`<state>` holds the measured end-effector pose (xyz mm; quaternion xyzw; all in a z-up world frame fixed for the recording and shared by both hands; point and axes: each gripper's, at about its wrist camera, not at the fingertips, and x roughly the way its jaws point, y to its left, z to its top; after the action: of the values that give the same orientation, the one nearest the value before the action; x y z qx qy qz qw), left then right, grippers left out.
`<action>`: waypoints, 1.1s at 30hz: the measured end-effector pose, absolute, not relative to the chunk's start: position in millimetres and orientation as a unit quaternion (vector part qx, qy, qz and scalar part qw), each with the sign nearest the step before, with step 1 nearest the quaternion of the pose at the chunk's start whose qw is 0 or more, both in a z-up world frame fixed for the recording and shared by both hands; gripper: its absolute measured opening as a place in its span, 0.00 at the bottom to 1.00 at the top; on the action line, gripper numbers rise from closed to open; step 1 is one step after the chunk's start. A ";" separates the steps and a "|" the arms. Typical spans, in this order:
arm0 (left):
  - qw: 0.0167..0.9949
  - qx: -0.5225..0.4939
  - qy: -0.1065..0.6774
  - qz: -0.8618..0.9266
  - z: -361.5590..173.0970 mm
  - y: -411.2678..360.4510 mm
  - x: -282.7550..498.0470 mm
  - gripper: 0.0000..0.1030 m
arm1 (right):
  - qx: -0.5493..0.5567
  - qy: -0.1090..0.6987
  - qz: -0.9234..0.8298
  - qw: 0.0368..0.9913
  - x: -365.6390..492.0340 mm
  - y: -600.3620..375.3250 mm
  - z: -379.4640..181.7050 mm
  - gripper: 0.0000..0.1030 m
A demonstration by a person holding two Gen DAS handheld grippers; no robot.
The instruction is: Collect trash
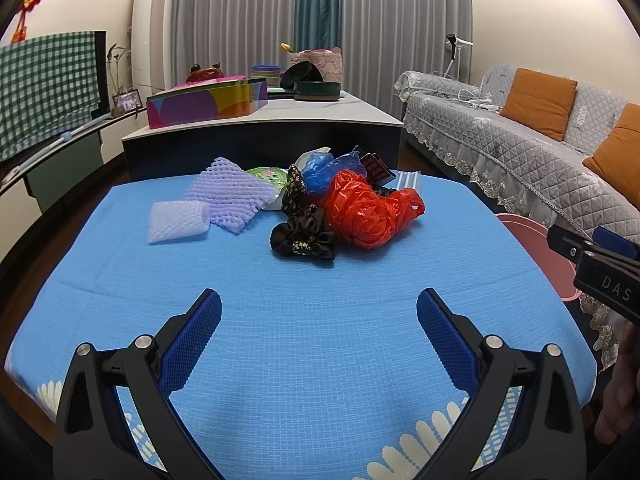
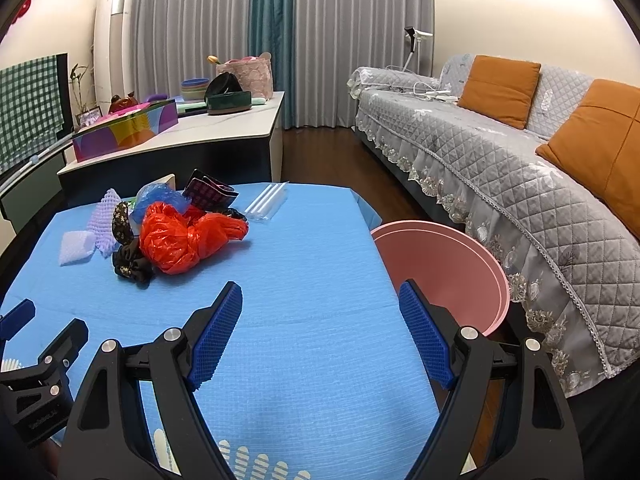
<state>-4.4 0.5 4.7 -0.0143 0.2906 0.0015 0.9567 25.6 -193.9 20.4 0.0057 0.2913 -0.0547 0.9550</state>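
A pile of trash lies at the far middle of the blue-clothed table (image 1: 320, 340): a red plastic bag (image 1: 368, 216), a blue plastic bag (image 1: 328, 168), white foam netting (image 1: 178, 222), purple foam netting (image 1: 232, 194), a green wrapper (image 1: 270, 176), dark scrunchies (image 1: 302, 238), a dark red packet (image 1: 374, 168) and clear straws (image 2: 266, 200). A pink bin (image 2: 448, 272) stands off the table's right edge. My left gripper (image 1: 319, 316) is open and empty above the near table. My right gripper (image 2: 320, 316) is open and empty over the table's right edge, beside the bin.
A grey sofa (image 2: 500, 160) with orange cushions runs along the right. A dark coffee table (image 1: 280, 120) behind holds a colourful box (image 1: 204, 104), bowls and a basket. A checked cloth (image 1: 44, 84) hangs at left. Wood floor lies between table and sofa.
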 end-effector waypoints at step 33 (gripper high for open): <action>0.957 -0.033 0.285 0.034 12.8 21.6 22.3 0.75 | 0.026 0.289 -0.015 0.957 41.6 -183.1 24.8 0.69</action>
<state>22.3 21.6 12.8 -0.0331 0.2849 0.0337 0.9574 41.6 -183.1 24.8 0.0262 0.2891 -0.0152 0.9568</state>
